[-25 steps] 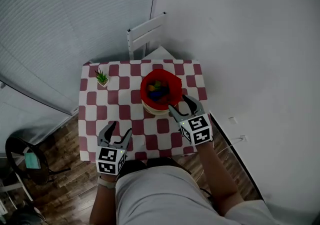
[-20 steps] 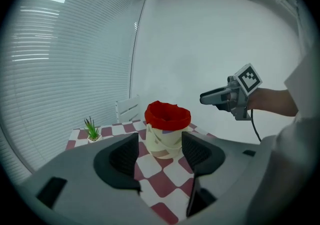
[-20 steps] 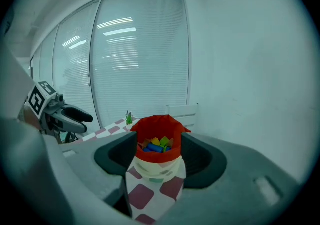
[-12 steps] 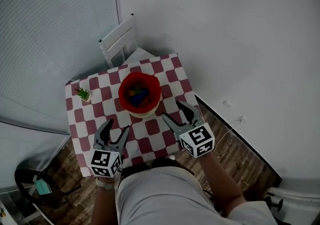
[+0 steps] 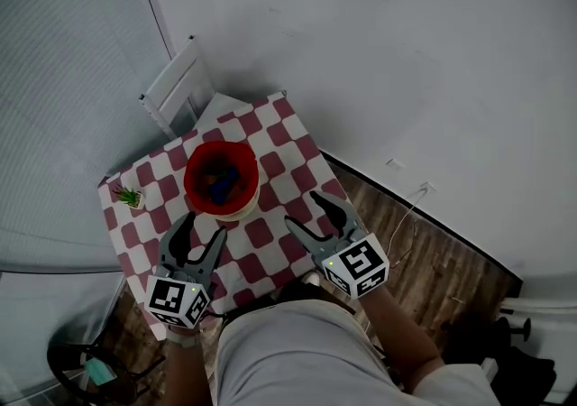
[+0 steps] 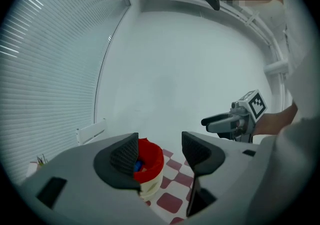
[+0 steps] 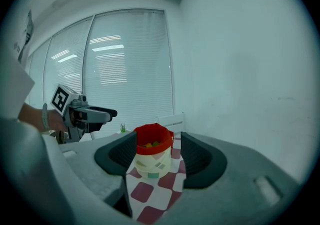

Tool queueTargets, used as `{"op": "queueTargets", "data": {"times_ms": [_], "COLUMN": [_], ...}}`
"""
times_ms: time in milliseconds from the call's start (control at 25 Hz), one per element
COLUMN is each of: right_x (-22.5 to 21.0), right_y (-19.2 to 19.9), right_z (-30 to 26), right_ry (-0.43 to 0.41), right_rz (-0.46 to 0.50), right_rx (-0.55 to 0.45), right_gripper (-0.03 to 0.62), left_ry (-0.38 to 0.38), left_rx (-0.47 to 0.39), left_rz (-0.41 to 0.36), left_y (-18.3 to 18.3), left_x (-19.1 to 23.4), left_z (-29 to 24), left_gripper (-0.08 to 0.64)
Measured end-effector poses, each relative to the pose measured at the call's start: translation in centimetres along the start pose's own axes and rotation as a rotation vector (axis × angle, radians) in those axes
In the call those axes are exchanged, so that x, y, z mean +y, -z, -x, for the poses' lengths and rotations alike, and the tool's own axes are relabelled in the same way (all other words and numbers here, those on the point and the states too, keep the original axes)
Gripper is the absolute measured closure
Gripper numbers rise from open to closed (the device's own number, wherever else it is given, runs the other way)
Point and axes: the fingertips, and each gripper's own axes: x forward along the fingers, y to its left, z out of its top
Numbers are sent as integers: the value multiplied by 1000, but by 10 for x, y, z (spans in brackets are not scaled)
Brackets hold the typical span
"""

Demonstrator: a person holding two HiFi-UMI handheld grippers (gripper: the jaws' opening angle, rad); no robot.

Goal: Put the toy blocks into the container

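The container (image 5: pixel 243 162), red-rimmed with a pale wall, stands upright near the middle of the checkered bench (image 5: pixel 267 235). The blocks (image 5: pixel 219 180) lie inside it, showing as blue, yellow and green pieces below the rim. No block shows loose on the cloth.

The left gripper (image 5: pixel 203 226) hovers over the near left part of the bench with its jaws well apart and nothing between the pads. Its own view looks past them at the container. The right gripper (image 5: pixel 304 208) hovers at the near right with its jaws equally spread and empty. Both hang clear of the container, one to each side.

Judging by this, the loading looks done or close to it, and the step in hand is a last check. To do it well, the person should keep both grippers apart from the rim, since a knock could tip the tall container. The person should also look over the whole cloth before calling it finished. Any stray block would best be taken from above, carried over the rim and let go low inside.

Several things cannot be settled. The near edge of the bench is covered by the grippers and the person's body, so a block there would go unseen. How many blocks the container holds cannot be counted, since its inside is dim. A plant (image 5: pixel 128 198) sits at the far left corner, and a chair (image 5: pixel 176 88) beyond the bench is only partly visible.
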Motion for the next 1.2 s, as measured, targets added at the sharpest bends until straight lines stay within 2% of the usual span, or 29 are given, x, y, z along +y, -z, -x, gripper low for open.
{"op": "queueTargets", "data": {"times_ms": [280, 480, 720, 1200], "right_x": [-3, -5, 1, 8], "right_y": [0, -2, 5, 6], "right_z": [23, 37, 40, 29], "right_ry": [28, 45, 40, 21], "right_rz": [-40, -60, -49, -44], "right_rx": [-39, -60, -47, -31], "right_gripper": [328, 328, 328, 328], "left_ry": [107, 151, 167, 150], "left_rx": [-42, -47, -24, 12], "left_rz": [-34, -41, -49, -33], "left_y": [-22, -26, -19, -5], "left_x": [-28, -44, -52, -46], "left_z": [-12, -13, -13, -8], "left_gripper": [293, 293, 293, 293]}}
